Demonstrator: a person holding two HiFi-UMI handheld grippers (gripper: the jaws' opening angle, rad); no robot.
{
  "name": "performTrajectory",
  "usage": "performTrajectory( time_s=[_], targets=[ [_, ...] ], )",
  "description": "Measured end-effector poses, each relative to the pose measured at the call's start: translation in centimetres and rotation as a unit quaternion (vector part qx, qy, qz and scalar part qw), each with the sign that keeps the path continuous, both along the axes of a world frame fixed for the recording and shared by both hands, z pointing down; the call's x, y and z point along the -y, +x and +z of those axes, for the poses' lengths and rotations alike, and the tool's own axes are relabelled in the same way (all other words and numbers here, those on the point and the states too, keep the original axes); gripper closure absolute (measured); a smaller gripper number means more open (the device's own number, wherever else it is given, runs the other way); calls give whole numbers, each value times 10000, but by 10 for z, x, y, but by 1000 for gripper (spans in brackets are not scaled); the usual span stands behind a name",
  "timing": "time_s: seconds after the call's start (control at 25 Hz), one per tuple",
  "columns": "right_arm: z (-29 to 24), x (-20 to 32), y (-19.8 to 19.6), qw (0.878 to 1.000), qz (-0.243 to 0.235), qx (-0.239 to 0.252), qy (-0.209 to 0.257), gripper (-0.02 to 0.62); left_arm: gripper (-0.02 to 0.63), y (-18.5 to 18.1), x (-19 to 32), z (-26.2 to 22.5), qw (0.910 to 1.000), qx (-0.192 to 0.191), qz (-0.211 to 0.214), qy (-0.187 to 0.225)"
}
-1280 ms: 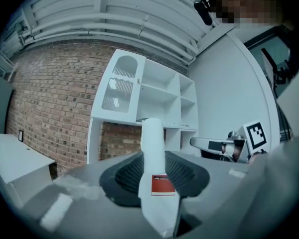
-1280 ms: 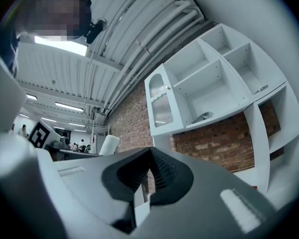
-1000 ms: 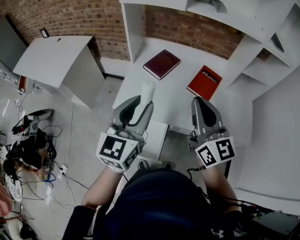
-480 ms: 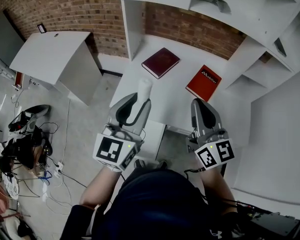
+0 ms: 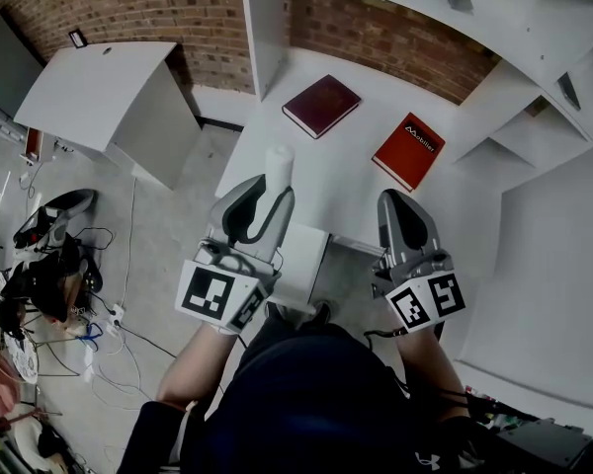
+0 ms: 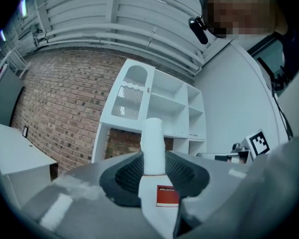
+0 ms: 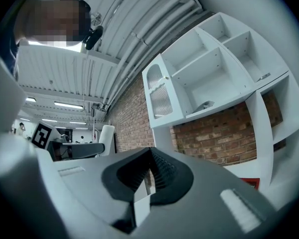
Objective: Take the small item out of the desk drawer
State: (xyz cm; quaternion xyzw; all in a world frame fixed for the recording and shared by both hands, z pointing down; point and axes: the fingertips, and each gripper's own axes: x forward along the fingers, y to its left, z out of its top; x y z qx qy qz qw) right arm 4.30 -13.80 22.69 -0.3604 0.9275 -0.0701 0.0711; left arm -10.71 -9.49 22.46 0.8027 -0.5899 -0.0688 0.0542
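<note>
My left gripper [image 5: 265,194] is shut on a small white cylinder [image 5: 278,163], which stands upright out of its jaws over the near left edge of the white desk [image 5: 351,181]. In the left gripper view the cylinder [image 6: 153,142] sits clamped between the dark pads [image 6: 127,172] of that gripper [image 6: 153,159]. Below it the open drawer [image 5: 304,263] juts out from the desk front. My right gripper [image 5: 405,205] hovers at the desk's near right edge. Its jaws [image 7: 150,157] are shut with nothing between them.
A maroon book [image 5: 321,105] and a red book [image 5: 408,150] lie on the desk. White shelving [image 5: 534,87] rises at the back and right, against a brick wall. A white cabinet [image 5: 109,97] stands to the left, with cables and clutter [image 5: 54,275] on the floor.
My left gripper has drifted slightly left with the cylinder still in it. The right gripper has barely moved. The head view has tilted a little.
</note>
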Motion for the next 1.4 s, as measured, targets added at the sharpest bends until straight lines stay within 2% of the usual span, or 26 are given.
performTrajectory(
  time_s=[0.16, 0.68, 0.84, 1.16, 1.28, 1.4],
  targets=[
    [6, 0, -5, 10000, -43, -55, -57, 594, 463, -3, 1, 11, 9999, 80, -47, -121],
    [10, 6, -2, 9999, -77, -94, -107, 594, 463, -1, 4, 7, 10000, 33, 27, -20],
    [10, 8, 0, 9998, -79, -126, -127, 594, 463, -7, 7, 12, 9999, 88, -51, -124],
    [6, 7, -1, 9998, -148, -127, -100, 594, 463, -4, 9, 8, 10000, 34, 32, 16],
    [6, 6, -3, 9997, -169, -115, -99, 594, 463, -8, 8, 13, 9998, 146, -48, -130],
    [6, 7, -3, 9997, -186, -105, -98, 594, 463, -5, 9, 10, 9999, 78, -28, -67]
  ],
)
